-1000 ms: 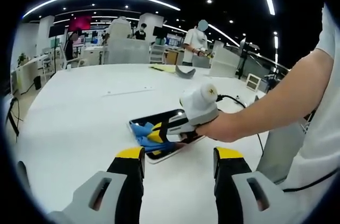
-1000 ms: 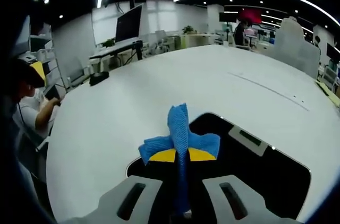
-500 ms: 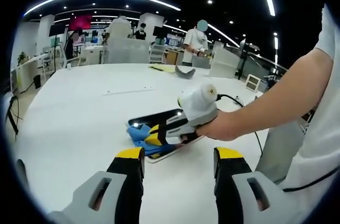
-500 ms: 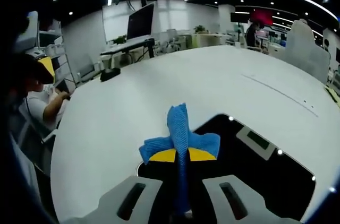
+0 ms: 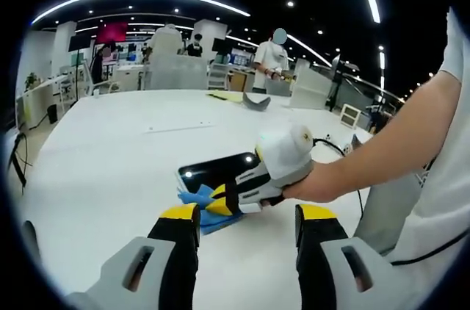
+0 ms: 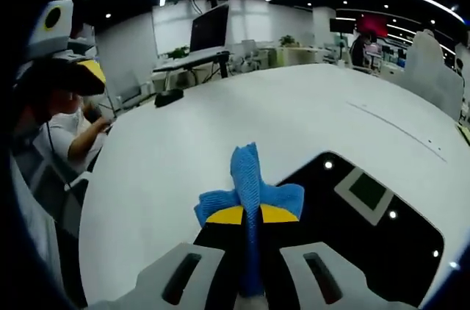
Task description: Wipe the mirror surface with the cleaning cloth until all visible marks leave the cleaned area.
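Observation:
A dark rectangular mirror lies flat on the white table, reflecting ceiling lights. In the left gripper view, my right gripper presses a blue cleaning cloth at the mirror's near edge, held by a person's hand. My left gripper hovers open over the table in front of the mirror, nothing between its yellow-tipped jaws. In the right gripper view, the right gripper is shut on the blue cloth, which sticks up between the jaws at the corner of the mirror.
A person's bare arm reaches in from the right. A cable trails behind the mirror. A grey object and yellow sheet lie at the table's far side. People stand among desks beyond. A seated person is at the left.
The right gripper has dragged the blue cloth toward the mirror's near edge, uncovering more of the glass. My left gripper has stayed put.

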The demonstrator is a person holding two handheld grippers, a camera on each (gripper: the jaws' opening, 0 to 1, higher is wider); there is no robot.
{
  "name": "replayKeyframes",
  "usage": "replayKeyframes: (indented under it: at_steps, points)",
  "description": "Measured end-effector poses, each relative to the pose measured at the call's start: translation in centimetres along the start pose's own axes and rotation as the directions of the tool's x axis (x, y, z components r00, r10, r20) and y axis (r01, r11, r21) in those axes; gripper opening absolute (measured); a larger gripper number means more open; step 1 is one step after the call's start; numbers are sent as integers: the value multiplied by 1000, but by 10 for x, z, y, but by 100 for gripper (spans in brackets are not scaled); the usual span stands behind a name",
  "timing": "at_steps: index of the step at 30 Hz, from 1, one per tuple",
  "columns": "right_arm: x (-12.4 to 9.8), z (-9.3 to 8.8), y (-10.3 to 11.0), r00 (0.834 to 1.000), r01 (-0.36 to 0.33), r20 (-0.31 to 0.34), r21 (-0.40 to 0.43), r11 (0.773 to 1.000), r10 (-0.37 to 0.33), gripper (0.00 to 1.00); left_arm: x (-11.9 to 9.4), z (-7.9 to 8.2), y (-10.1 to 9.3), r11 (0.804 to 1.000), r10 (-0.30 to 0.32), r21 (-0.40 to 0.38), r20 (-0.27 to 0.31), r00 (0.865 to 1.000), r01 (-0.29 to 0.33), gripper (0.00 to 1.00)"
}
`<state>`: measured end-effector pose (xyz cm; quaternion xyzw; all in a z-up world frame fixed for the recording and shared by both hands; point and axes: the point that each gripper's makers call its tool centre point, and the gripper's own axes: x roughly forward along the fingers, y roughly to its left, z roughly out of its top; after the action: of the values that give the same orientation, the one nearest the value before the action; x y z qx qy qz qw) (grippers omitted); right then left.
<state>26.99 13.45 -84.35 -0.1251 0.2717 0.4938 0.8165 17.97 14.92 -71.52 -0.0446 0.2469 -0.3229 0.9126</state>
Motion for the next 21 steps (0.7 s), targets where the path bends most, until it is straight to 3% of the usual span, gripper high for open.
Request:
replayKeyframes:
  at_steps: [21]
  points:
    - [4,2,10,1000,17,-17,-51,999,-18,1,-4,0,-2,1000,1,17,-14,1000,-1,52]
